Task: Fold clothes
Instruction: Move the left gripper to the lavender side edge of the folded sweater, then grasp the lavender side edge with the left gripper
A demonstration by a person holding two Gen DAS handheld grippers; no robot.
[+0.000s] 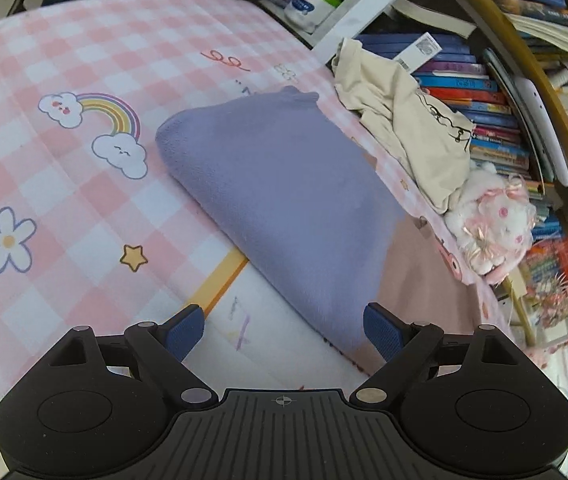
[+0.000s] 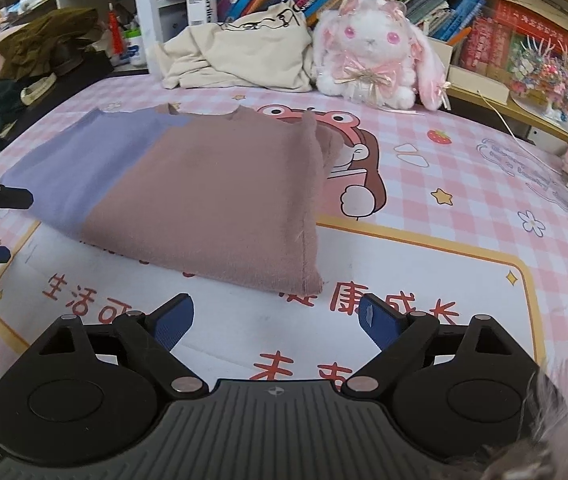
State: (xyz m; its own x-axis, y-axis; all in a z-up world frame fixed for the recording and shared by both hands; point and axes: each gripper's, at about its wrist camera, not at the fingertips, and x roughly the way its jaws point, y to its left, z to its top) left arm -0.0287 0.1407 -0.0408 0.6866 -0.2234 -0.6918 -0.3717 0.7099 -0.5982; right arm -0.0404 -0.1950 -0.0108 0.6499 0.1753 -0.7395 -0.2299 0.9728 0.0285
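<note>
Fingers (image 2: 376,320) spread; folded sweater (image 2: 204,196) lies just beyond, untouched.

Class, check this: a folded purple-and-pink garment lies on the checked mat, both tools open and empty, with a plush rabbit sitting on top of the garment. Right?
Not quite. The plush rabbit sits behind the garment at the mat's far edge, as the right wrist view shows. The rest stands.

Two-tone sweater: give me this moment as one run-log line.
sweater: folded, flat on checked mat | left tool: open, empty, at purple end | right tool: open, empty, short of pink edge
</note>
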